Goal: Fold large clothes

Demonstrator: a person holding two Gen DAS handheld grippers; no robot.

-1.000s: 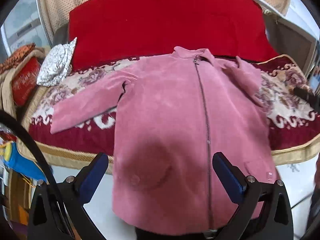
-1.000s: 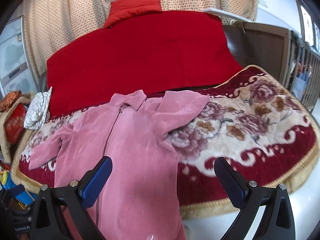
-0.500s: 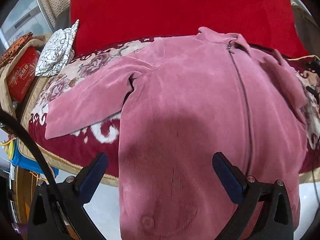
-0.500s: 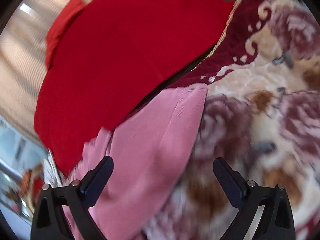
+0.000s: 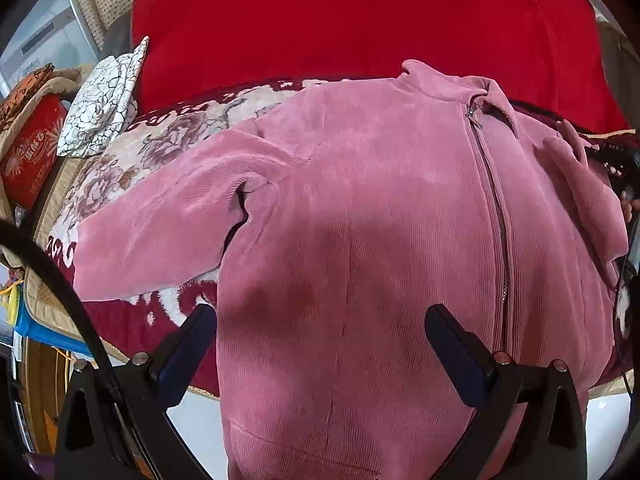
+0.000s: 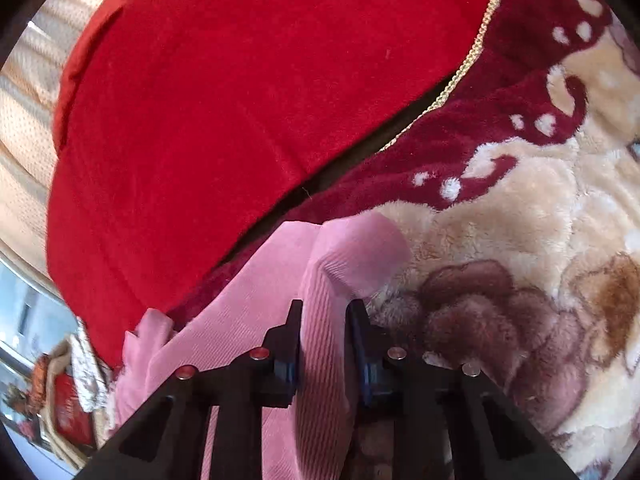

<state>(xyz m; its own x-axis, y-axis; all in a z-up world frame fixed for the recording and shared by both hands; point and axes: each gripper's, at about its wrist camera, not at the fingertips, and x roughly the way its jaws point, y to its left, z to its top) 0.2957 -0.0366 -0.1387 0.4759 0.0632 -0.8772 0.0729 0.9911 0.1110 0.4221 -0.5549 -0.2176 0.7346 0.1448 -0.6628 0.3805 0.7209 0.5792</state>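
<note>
The pink corduroy jacket [image 5: 360, 240] lies front-up and zipped on a floral blanket [image 5: 120, 160] over a sofa, its collar toward the red back cushion [image 5: 360, 20] and its lower part hanging over the front edge — one sleeve [image 5: 160, 224] spread flat to the side. The left hand-held gripper [image 5: 320, 344] hovers over the jacket's body with its jaws wide and nothing between them, while the right hand-held gripper [image 6: 324, 320] has just been closing and now pinches the cuff end of the other sleeve [image 6: 352, 252] between its narrow jaws. Beside the sofa an open bag holds a red box [image 5: 28, 148] — what else it contains I cannot tell.
</note>
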